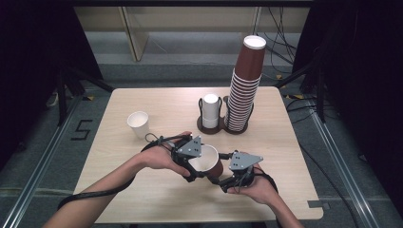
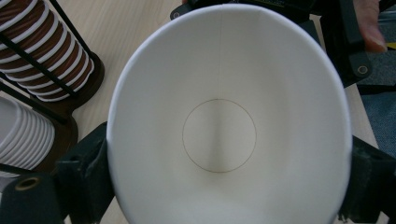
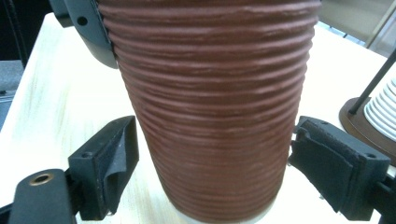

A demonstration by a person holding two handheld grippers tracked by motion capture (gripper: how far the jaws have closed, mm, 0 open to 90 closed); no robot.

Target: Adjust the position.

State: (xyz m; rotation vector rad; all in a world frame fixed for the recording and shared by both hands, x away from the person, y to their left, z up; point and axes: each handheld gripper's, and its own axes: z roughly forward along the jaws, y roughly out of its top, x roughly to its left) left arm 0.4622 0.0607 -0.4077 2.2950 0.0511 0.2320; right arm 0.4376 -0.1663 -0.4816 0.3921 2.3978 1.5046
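A ribbed brown paper cup (image 1: 210, 165) with a white inside lies tilted above the table's front middle, held between both hands. My left gripper (image 1: 197, 166) is shut on it near the rim; in the left gripper view the cup's mouth (image 2: 219, 135) sits between the two black fingers (image 2: 88, 179), which press its sides. My right gripper (image 1: 220, 170) is at the cup's base end. In the right gripper view the brown wall (image 3: 215, 116) stands between the pads (image 3: 109, 163), with a gap on each side, so this gripper (image 3: 215, 163) is open.
A single white cup (image 1: 138, 124) stands at the table's left. Behind the hands, a dark wire holder carries a short white cup stack (image 1: 210, 111) and a tall brown cup stack (image 1: 244, 90). The same stacks (image 2: 46, 60) are close to the left gripper.
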